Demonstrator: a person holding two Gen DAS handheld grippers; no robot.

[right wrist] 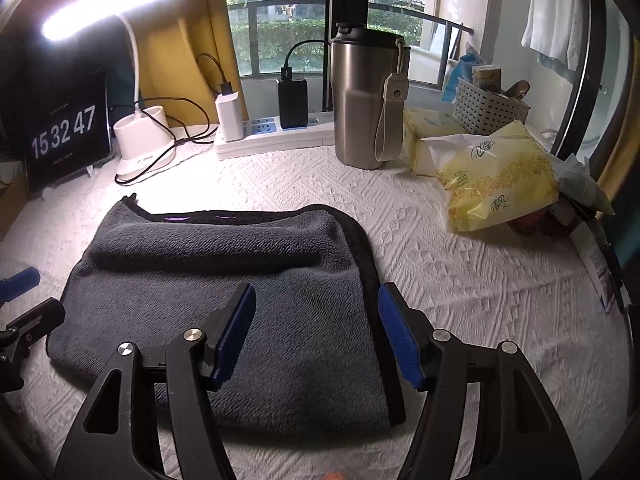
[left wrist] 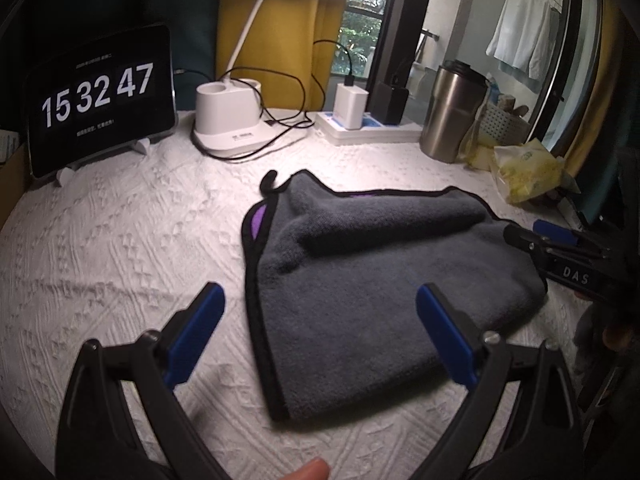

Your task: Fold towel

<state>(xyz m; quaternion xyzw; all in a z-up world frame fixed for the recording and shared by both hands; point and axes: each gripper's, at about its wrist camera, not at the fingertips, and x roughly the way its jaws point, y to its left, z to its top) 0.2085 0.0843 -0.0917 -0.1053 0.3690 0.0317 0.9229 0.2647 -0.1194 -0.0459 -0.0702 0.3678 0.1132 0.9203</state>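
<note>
Grey plush towel with black piping and a purple underside [left wrist: 372,280] lies on the white quilted counter [left wrist: 120,240], already doubled over at least once; a soft ridge runs across its far half and a sliver of purple shows at the far edge. No part of it is lifted.

Left tongs [left wrist: 320,332]: spread wide, gripping nothing, hovering over the towel's left piped edge. One blue pad sits over bare counter, the other over cloth. I judge I'm straddling that edge to be ready to pinch it.

Right tongs [right wrist: 316,332]: also parted and empty, low over the near right part of the towel, one pad each side of the right piped edge. In the left view they show at the towel's far right side.

Clutter sits well apart from the cloth: steel tumbler [right wrist: 366,104], yellow tissue pack [right wrist: 500,176], white lamp base [right wrist: 144,144], tablet clock [left wrist: 100,96]. A further fold has room.

Next, likely: close on both edges together.
</note>
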